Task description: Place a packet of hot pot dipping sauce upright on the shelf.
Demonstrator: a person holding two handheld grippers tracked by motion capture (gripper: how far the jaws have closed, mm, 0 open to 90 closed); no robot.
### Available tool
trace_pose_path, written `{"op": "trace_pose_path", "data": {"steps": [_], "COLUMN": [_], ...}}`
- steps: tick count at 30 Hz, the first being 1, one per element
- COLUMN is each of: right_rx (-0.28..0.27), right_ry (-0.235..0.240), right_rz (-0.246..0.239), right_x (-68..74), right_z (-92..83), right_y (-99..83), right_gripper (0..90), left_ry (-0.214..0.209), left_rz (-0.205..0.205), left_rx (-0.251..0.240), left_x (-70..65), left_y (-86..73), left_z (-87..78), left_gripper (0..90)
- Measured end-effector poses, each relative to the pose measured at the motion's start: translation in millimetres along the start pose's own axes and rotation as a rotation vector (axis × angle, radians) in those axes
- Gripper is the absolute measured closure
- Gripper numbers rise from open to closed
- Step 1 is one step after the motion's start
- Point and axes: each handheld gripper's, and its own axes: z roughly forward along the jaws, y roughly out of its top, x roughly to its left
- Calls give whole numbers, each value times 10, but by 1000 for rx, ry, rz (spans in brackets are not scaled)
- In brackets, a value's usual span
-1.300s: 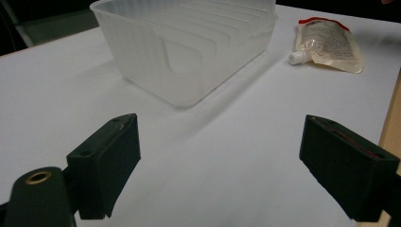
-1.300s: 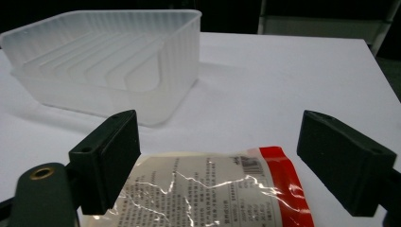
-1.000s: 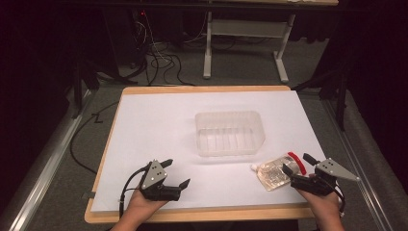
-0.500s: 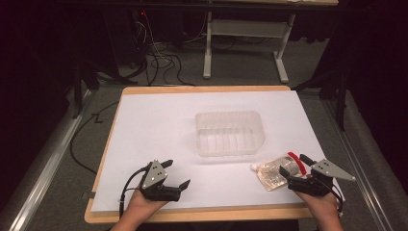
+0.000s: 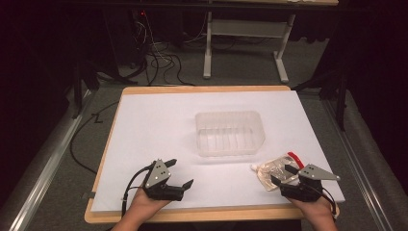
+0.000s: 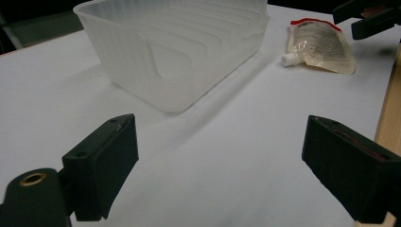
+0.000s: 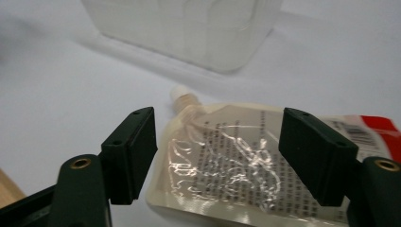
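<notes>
Mostly bare, the white bench (image 5: 144, 130) leaves wide room at left. At its centre sits 1 clear tray (image 5: 230, 133); near the right front edge lies 1 spouted pouch (image 5: 272, 169), between the right gripper's (image 5: 283, 175) spread fingers. Near the front edge, the left gripper (image 5: 179, 173) gapes empty.

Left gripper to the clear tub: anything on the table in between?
Nothing. In the left gripper view, bare white table surface runs from the open left gripper up to the clear tub. The spout pouch lies off to the side.
</notes>
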Motion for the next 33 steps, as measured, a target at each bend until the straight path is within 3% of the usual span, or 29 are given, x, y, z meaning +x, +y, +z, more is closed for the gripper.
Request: {"op": "trace_pose_path", "data": {"steps": [3,11,16,18,24,25,33], "right_rx": [54,109,165,192,200,198,199], "right_ry": [31,70,71,56,45,27,37], "right_rz": [-26,-66,-102,-137,-145,-142,-145], "right_x": [82,173,209,221,205,201,166], "right_z": [70,134,186,206,211,206,215], "right_y": [-13,-30,-73,-90,-100,-93,-79], "right_gripper": [358,406,439,468,546,651,747], "left_ry": [1,-9,-16,-18,-20,-21,-15], "left_rz": [0,4,8,10,14,14,13], "left_rx": [-2,3,7,9,12,15,20], "left_x": [8,6,1,-3,-13,-14,-16], "left_y": [0,4,12,11,8,8,-21], "left_z": [-9,4,23,28,31,29,-8], "left_gripper": [120,121,121,121,121,121,121]}}
